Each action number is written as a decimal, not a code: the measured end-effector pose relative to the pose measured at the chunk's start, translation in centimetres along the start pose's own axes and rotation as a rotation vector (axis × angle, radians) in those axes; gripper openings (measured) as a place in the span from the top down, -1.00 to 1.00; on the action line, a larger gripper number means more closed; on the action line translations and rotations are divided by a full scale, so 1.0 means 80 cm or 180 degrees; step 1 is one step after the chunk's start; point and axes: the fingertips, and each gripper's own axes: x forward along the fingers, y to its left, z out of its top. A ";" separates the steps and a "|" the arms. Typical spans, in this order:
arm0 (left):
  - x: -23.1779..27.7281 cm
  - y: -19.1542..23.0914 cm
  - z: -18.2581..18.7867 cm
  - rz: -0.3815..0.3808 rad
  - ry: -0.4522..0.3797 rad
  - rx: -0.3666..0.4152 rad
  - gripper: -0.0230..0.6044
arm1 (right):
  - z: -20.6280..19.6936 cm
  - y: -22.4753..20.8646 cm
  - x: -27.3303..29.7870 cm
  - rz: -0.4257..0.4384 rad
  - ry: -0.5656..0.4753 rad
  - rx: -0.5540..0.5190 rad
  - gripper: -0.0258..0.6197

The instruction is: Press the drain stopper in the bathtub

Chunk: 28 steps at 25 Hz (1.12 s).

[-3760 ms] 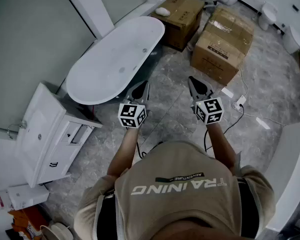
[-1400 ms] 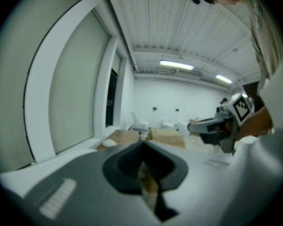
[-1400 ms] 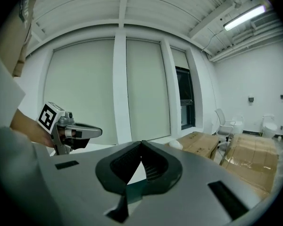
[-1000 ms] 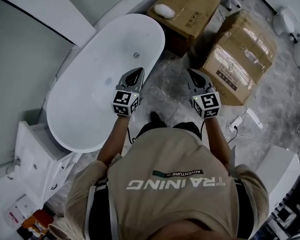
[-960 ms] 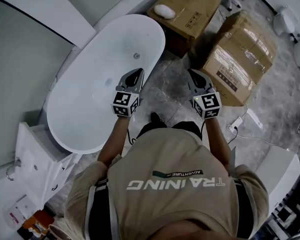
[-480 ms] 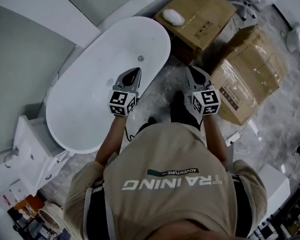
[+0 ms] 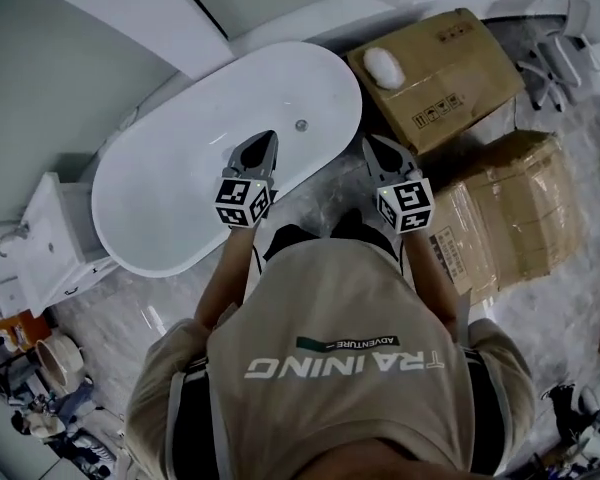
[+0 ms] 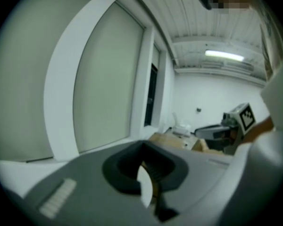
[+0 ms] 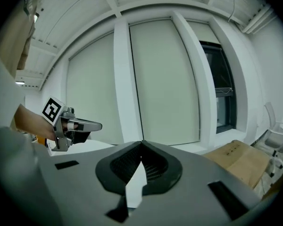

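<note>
The white oval bathtub (image 7: 180, 183) lies in front of me in the head view. Its small round drain stopper (image 7: 301, 125) sits on the tub floor toward the right end. My left gripper (image 7: 263, 140) hangs above the tub's near side, left of and nearer than the stopper, jaws shut and empty. My right gripper (image 7: 372, 144) is held over the floor just past the tub's right end, also shut and empty. Both gripper views point level at the window wall; the left gripper (image 8: 142, 147) and right gripper (image 9: 142, 144) show closed tips, and the stopper is hidden there.
A cardboard box (image 7: 450, 68) with a white lump (image 7: 384, 63) on it stands right of the tub. A second wrapped box (image 7: 510, 218) sits nearer right. A white cabinet (image 7: 40, 233) adjoins the tub's left end. White wall panels run behind the tub.
The person has walked up to the bathtub, and the view has turned. The left gripper went from over the floor to above the tub. Both grippers stayed shut.
</note>
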 end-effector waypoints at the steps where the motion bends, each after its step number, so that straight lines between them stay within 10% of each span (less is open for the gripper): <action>1: 0.005 0.003 0.004 0.0047 -0.0007 -0.0018 0.92 | 0.003 -0.001 0.011 0.0090 0.0005 -0.0013 0.88; 11: 0.016 0.054 -0.007 0.0298 0.0134 -0.0094 0.92 | -0.009 0.020 0.097 0.0574 0.0221 -0.0009 0.88; 28: 0.088 0.211 0.009 0.0278 -0.0095 -0.0276 0.92 | 0.016 0.021 0.264 0.0585 0.0697 -0.0326 0.88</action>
